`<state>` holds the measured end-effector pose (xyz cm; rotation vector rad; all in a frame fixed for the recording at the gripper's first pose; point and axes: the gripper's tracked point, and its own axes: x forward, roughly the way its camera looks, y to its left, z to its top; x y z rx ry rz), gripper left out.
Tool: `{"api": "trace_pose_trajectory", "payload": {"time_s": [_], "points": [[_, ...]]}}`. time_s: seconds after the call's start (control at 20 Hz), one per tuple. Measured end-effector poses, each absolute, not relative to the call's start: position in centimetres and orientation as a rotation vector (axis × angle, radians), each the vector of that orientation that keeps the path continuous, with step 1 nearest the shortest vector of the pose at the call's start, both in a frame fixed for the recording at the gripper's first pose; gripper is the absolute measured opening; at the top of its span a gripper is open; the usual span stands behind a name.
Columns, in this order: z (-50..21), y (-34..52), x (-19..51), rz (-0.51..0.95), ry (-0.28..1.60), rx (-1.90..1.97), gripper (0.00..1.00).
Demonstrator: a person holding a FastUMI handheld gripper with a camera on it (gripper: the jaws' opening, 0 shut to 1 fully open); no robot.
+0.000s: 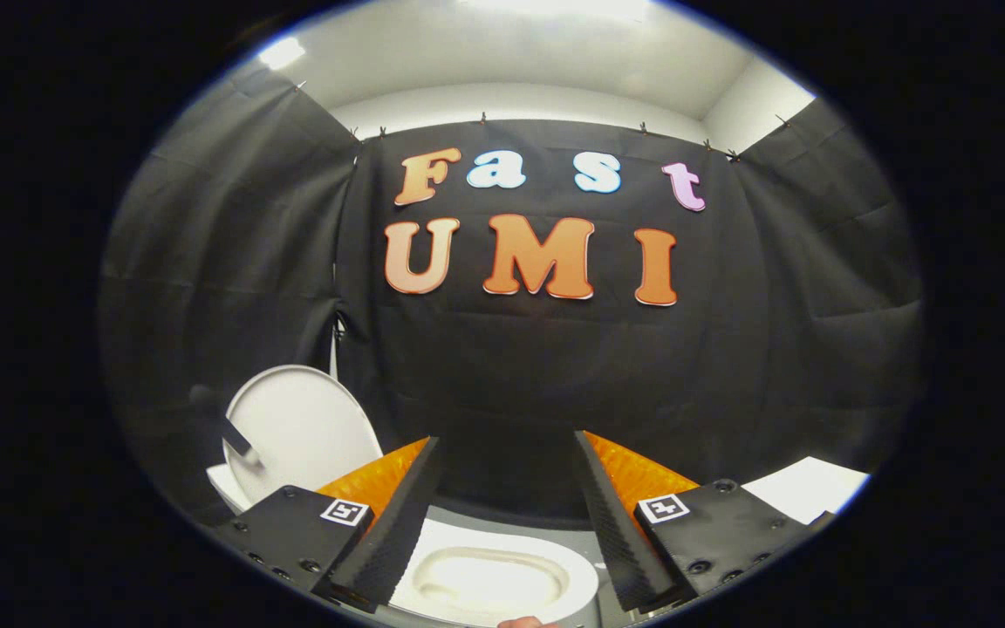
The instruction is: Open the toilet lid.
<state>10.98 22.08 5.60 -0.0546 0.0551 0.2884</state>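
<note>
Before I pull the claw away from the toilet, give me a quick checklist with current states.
1. Toilet lid raised: ok, it stands upright to the left of the claw, beyond its left finger.
2. Bowl exposed: ok, the open bowl shows between and below the fingers.
3. Claw free of the lid: ok, fingers apart with nothing between them.
4. Lid resting stably against something behind it: cannot tell, its back is hidden.
5. Path clear ahead: ok, the black cloth wall lies beyond the fingers.
6. Seat position: cannot tell.
</note>
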Motion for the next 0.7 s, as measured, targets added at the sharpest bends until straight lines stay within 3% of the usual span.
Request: {"api": "trace_pose_trajectory", "payload": {"time_s": [0.7], "points": [[-4.5, 5.5, 6.8, 0.049, 0.102, -0.004, 0.96]]}}
